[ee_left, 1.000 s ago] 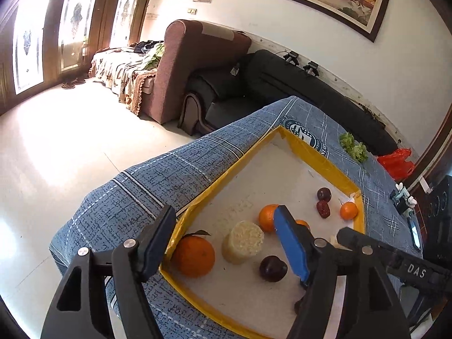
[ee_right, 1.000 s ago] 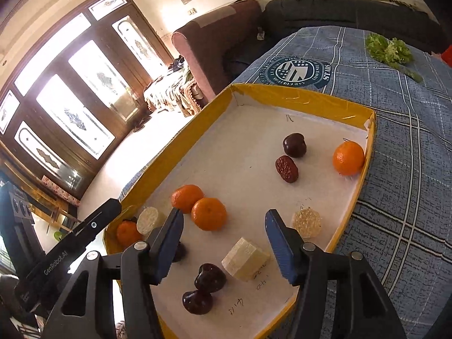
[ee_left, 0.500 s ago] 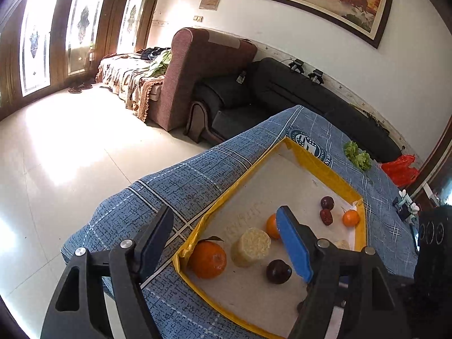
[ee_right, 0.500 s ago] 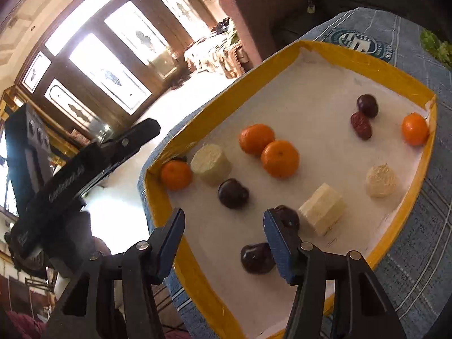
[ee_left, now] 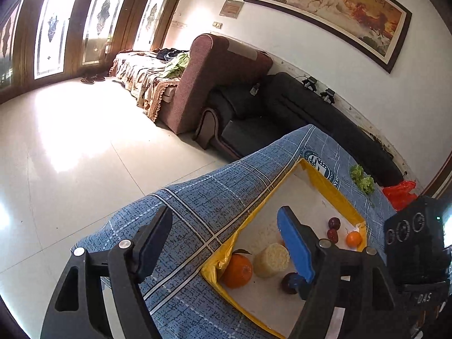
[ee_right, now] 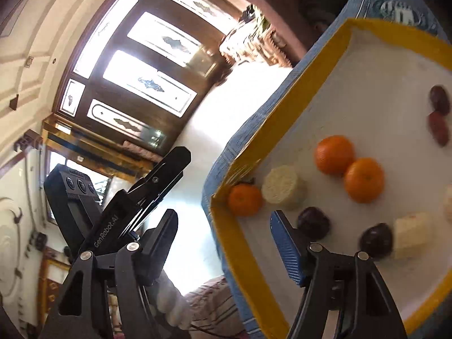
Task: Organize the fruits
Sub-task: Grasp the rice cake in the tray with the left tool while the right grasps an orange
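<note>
Both grippers have drawn back toward the near corner of the tray (ee_left: 330, 190) since the earlier frames, so more floor and blue checked cloth (ee_left: 197, 212) now shows in each view.

The left gripper (ee_left: 226, 240) has parted jaws gripping nothing; they straddle the tray's near left rim, the black finger over the cloth, the blue pad over the white tray floor. The right gripper (ee_right: 223, 240) has its jaws opening, with nothing between them; its blue pad hangs over the tray's near corner, its other finger out past the rim.

Tucked in that near corner is an orange (ee_left: 236, 270) with a leaf, and a pale ribbed cylinder (ee_left: 271, 260) sits just beside it. A dark plum (ee_left: 288, 282) lies further in, partly behind the blue pad. In the right wrist view, two oranges (ee_right: 334, 154) touch one another toward the tray's middle, and a second dark plum (ee_right: 375, 240) sits against a pale block (ee_right: 412, 234). Toward the tray's far end lie two dark red fruits (ee_left: 333, 227) and a small orange (ee_left: 353, 238). Beyond the tray, on the cloth, are green leaves (ee_left: 363, 179).
</note>
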`<state>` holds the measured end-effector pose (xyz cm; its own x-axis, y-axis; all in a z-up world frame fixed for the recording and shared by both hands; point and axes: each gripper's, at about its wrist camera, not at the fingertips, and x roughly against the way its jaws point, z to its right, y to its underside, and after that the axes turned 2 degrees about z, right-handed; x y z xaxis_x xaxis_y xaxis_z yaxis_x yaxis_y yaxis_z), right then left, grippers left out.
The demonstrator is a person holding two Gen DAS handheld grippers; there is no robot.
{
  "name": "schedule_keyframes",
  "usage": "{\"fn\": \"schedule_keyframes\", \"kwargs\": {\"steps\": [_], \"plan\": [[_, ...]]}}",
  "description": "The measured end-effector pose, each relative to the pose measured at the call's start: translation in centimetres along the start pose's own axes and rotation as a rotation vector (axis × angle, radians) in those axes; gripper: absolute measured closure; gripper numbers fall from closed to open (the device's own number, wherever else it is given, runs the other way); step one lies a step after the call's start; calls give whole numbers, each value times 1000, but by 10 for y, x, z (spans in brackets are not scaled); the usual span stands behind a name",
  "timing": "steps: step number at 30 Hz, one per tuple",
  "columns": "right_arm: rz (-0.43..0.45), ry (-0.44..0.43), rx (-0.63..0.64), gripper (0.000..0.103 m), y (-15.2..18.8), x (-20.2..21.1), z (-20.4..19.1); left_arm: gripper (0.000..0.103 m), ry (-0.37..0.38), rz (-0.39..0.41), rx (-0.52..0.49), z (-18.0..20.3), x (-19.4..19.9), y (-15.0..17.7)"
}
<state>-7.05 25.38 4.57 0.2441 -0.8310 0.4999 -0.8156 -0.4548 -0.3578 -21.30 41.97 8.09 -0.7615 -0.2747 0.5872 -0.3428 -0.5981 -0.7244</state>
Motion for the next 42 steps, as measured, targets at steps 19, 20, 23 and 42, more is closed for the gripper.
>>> {"fn": "schedule_keyframes", "kwargs": {"steps": [19,20,23,42], "plan": [[181,666,207,31,12,62,17,30,94,-156,-489,95,-53,19],[156,716,249,31,16,57,16,30,92,-168,-537,102,-59,20],[114,792,321,31,29,46,18,30,64,-212,-632,106,-78,23],[101,623,331,31,27,50,21,67,132,-289,-754,114,-90,30]]}}
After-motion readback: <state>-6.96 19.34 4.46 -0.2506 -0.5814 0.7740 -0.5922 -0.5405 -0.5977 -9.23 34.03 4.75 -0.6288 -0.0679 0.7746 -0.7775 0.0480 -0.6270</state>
